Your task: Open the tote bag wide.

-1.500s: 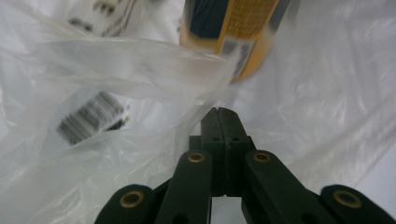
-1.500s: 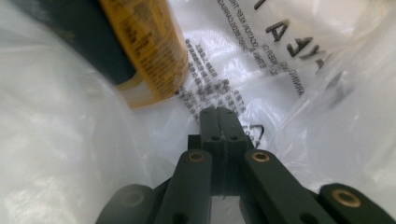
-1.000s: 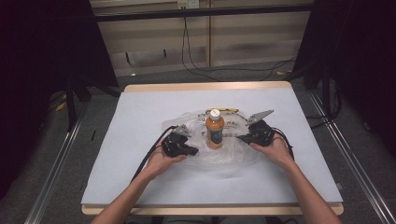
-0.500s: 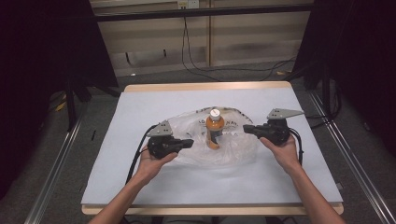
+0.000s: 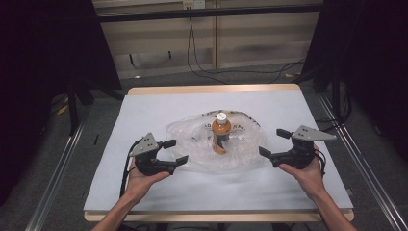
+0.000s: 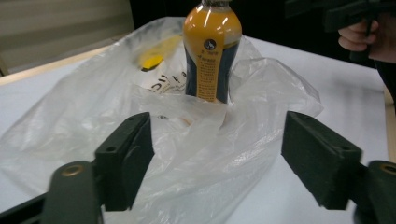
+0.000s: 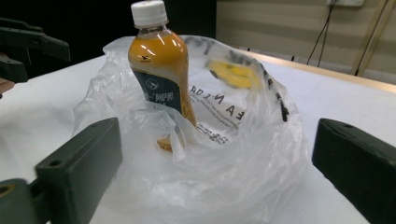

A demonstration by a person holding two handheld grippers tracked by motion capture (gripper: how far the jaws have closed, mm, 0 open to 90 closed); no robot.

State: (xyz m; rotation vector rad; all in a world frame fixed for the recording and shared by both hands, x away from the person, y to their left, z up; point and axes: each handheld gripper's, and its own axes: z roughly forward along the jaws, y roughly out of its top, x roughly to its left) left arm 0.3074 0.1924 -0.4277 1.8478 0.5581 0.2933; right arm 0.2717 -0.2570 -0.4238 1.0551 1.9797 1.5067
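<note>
Standing clear on either side of the plastic bag, both grippers have just been opening, and nothing sits between their jaws. The left gripper hangs wide near the bag's left edge, the right gripper wide at its right. The bottle stands upright mid-table, the bag slumped around its base. To lift the bag well, I'd say each gripper should pinch one rim layer high and pull evenly, so the bottle doesn't tip. Bag print reads partly "EA"; the bottle's label is too small to read.

High overhead view, opposing close views sharing bottle
</note>
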